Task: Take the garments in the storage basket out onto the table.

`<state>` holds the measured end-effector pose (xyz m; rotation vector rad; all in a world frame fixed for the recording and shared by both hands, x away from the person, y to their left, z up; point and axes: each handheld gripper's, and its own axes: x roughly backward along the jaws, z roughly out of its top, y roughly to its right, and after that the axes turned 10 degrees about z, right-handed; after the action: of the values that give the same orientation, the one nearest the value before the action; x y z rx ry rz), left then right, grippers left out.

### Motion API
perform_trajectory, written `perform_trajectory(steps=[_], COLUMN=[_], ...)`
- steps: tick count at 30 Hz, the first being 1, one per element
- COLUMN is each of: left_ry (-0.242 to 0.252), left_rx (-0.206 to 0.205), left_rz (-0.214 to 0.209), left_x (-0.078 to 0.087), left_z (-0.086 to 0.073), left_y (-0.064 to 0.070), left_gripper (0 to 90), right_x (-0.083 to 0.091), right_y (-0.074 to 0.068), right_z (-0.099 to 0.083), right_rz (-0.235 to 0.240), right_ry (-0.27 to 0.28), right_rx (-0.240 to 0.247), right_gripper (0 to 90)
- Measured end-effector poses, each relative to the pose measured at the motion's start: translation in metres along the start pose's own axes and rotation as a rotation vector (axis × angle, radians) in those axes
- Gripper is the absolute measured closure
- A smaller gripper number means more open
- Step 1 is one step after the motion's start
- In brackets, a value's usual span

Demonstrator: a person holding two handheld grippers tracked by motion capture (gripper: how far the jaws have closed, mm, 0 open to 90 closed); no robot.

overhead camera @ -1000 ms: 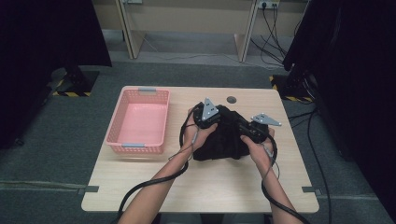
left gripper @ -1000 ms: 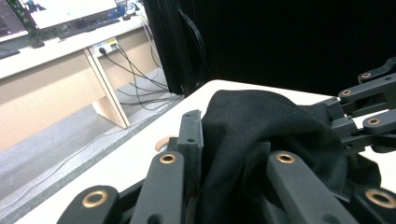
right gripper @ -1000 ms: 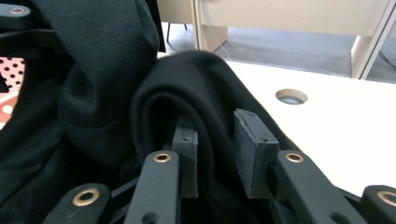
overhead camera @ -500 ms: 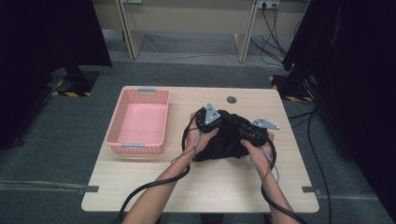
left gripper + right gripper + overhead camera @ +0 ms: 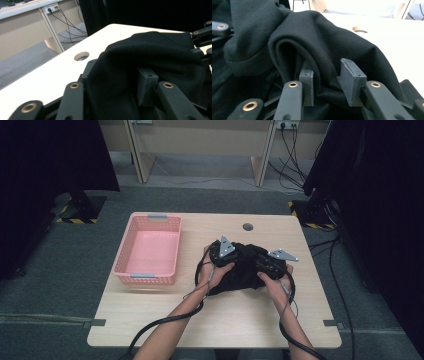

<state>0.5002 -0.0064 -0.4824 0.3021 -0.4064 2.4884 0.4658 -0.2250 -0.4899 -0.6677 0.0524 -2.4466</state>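
where the high view looks down on the wooden table, your two hands meet over a bunched black cloth lying right of centre, just below the round cable hole. your left gripper sits at the cloth's left edge and your right gripper at its right edge, both touching the fabric. a pink basket stands well apart on the table's left side. from here you cannot tell how either pair of jaws stands.

in the left gripper view, the black cloth is draped over your left gripper and fills the space between its jaws, which stand apart; one jaw is partly hidden under the fabric. the cable hole lies beyond on the pale tabletop.

in the right gripper view, your right gripper has its jaws spread, with a fold of the black cloth sitting in the gap between them, not yet pinched.
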Motion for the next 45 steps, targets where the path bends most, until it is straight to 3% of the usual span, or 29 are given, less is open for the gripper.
perform_trajectory(steps=[15,22,33,40,45], left_ry=[-0.017,-0.027,-0.048,-0.043,-0.043], left_rx=[0.019,0.016,0.001,0.021,0.032], left_rz=[-0.014,-0.015,-0.005,-0.010,-0.011], left_x=[-0.003,-0.004,-0.005,0.002,0.008], left_z=[-0.013,-0.015,-0.017,-0.016,-0.013], left_y=[0.007,0.011,0.017,0.015,0.014], left_gripper=[45.4,33.7,19.6,14.4,10.4], right_x=[-0.003,-0.005,-0.007,-0.005,-0.002], right_y=[0.002,0.003,0.003,0.002,0.002], right_z=[-0.008,-0.012,-0.014,-0.015,-0.015], right_rz=[-0.016,-0.034,-0.066,-0.097,-0.095], right_ry=[-0.002,-0.002,-0.001,0.013,0.017], right_rx=[-0.011,-0.017,-0.034,-0.051,-0.055], right_gripper=[58.1,54.3,34.2,17.1,14.2])
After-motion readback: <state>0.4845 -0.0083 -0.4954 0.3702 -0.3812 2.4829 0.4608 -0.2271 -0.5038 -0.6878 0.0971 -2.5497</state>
